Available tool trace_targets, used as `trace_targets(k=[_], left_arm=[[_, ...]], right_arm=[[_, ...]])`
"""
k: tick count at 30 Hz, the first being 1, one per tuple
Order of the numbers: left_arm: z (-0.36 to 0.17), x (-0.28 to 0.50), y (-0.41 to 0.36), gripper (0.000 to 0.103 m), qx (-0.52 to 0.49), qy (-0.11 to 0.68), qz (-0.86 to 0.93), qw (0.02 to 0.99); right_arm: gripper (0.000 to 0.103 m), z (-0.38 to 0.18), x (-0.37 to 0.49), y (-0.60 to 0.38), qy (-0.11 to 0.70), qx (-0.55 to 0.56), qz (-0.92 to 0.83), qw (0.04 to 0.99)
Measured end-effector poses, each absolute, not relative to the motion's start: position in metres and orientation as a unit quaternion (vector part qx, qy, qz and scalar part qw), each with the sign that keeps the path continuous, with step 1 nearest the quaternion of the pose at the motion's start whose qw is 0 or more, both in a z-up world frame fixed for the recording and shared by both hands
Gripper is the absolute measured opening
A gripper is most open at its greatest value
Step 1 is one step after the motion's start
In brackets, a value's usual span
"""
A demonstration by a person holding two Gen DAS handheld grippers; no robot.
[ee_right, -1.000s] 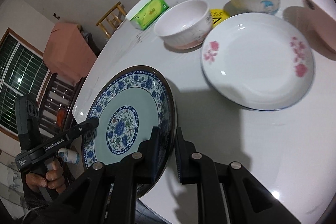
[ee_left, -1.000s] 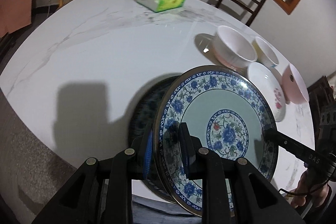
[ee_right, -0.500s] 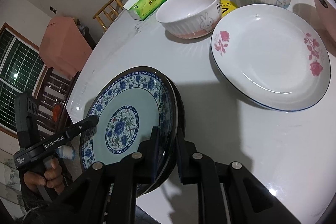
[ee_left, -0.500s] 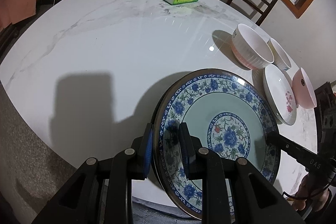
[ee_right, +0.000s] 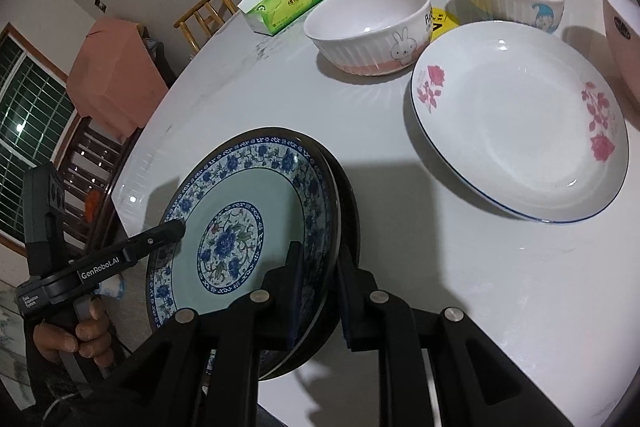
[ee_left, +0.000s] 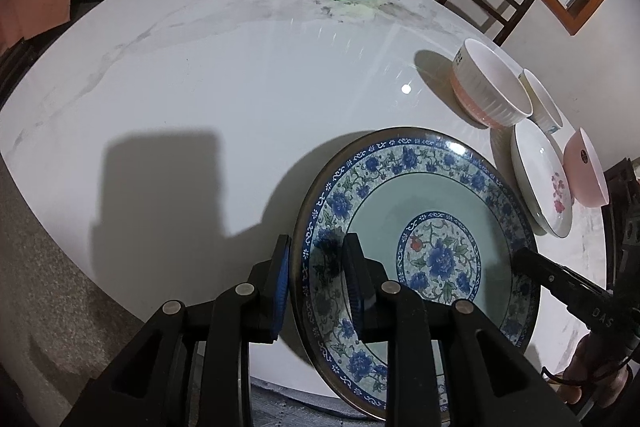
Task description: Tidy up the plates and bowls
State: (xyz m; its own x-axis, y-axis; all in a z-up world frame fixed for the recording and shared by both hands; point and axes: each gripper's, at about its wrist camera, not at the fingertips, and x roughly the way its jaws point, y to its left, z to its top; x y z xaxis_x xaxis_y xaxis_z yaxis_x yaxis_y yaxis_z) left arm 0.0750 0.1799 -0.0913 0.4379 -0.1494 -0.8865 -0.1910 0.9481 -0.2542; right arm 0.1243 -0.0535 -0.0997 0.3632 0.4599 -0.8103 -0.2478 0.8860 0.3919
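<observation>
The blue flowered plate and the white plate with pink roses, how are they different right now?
The blue flowered plate has a dense blue border and a pale green centre; the white plate is plain apart from pink rose sprays and a thin blue rim line. The blue flowered plate sits between both grippers' fingers at the near table edge, on another dark-rimmed plate; the white plate lies alone near the bowls, untouched. Both are round and shallow.

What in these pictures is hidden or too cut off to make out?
- Pink bowl: cut by the right wrist view's edge.
- Yellow label: mostly behind the rabbit bowl, unreadable.
- Lower dark plate: covered by the blue-patterned plate.
- Blue plate's near rim: behind both tongs.
</observation>
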Motion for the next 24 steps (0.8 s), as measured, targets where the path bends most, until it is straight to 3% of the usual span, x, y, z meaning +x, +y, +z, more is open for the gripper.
trace_targets(k=[7, 24], left_arm=[[-0.095, 0.074, 0.182, 0.024, -0.164, 0.530, 0.011, 0.832], [-0.085, 0.076, 0.170, 0.025, -0.116, 0.517, 0.030, 0.848]], right_arm=[[0.032, -0.096, 0.119, -0.040, 0.513, 0.059, 0.216, 0.829], [0.033, -0.091, 0.120, -0.030, 0.522, 0.022, 0.197, 0.830]])
